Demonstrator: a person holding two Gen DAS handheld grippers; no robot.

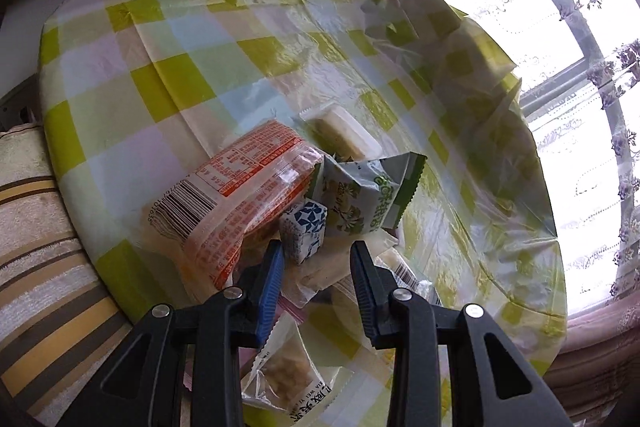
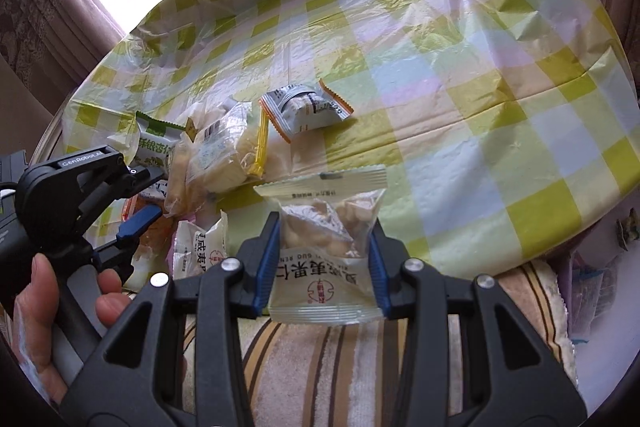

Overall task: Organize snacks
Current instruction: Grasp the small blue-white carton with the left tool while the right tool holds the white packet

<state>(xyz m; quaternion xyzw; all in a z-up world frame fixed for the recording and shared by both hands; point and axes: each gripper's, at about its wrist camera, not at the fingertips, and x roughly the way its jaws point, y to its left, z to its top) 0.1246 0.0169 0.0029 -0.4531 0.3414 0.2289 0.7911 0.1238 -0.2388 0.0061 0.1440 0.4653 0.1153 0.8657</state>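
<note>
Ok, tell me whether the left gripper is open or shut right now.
Open. The left gripper has a clear gap between its fingers, nothing clamped; the small blue-and-white carton sits just ahead of that gap.

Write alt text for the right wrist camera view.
The right gripper clamps a clear packet of nuts above a table edge covered in a green checked plastic cloth. To the left, more snack packets lie piled beside the left gripper.

The tablecloth [image 2: 460,75] is thin, glossy, crinkled plastic film; upon it, the nut packet [image 2: 326,239] is clear shiny plastic; the right gripper [image 2: 325,255] has matt black plastic arms, blue ribbed pads [image 2: 267,259]; below the tablecloth, the striped towel [image 2: 340,367] is rough cloth.
</note>
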